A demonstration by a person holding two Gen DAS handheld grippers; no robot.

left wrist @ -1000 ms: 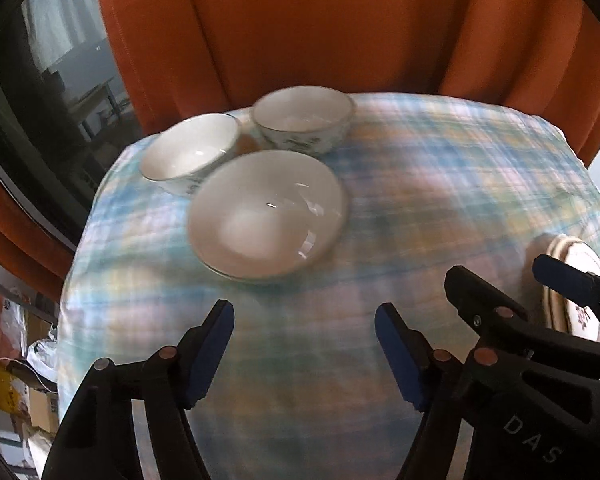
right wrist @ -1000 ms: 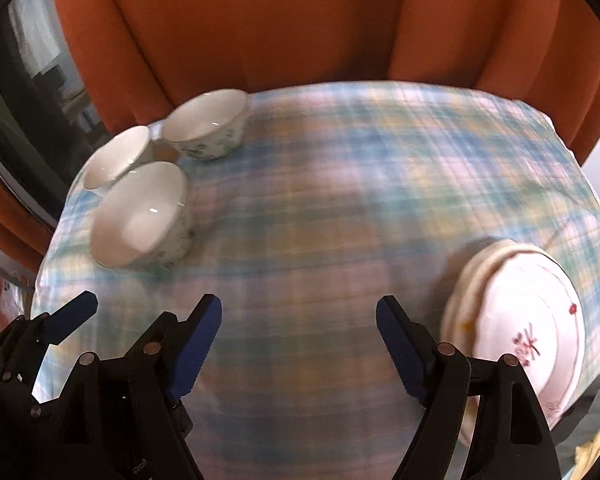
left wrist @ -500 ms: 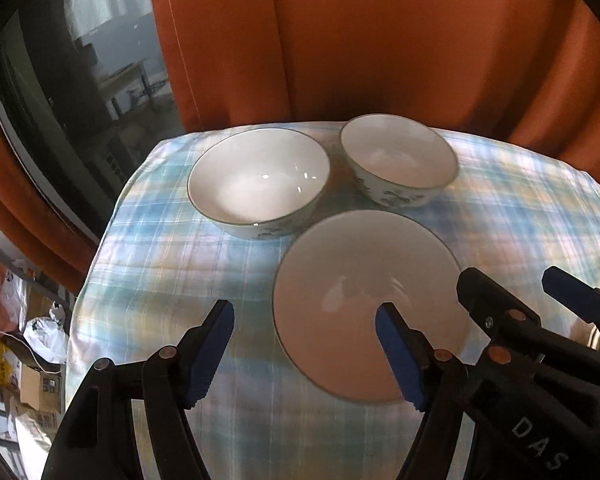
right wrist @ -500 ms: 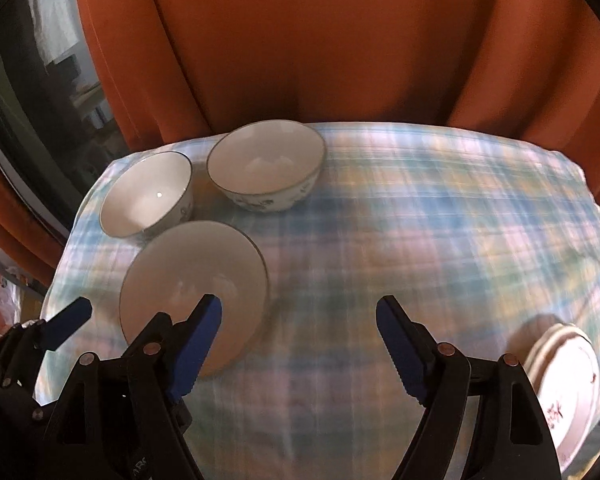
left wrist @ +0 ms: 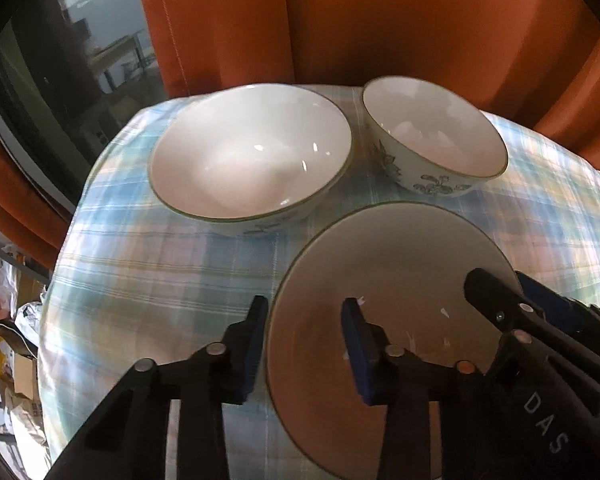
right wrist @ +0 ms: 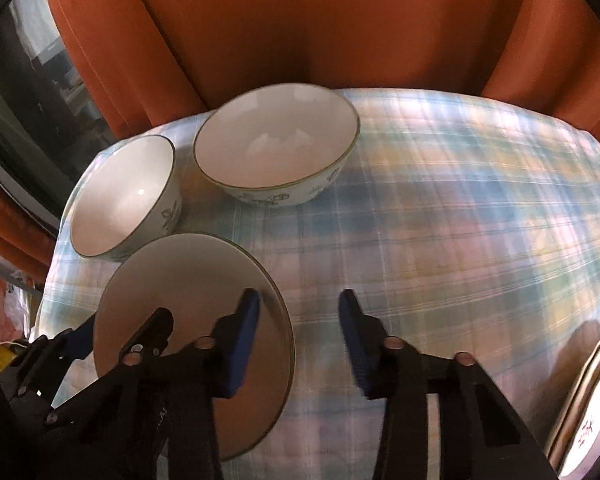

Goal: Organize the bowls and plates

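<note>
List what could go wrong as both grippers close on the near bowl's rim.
1. The left gripper and right gripper straddle opposite rims of the near bowl, still open; uneven closing could tip it.
2. The glazed rim may slip from the pads.
3. The two far bowls sit close; lifting carelessly could knock them.

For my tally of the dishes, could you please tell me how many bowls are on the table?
3: the nearest bowl lies under both grippers, the left bowl stands behind it, and the far bowl is by the curtain. Others may sit outside the view.
</note>
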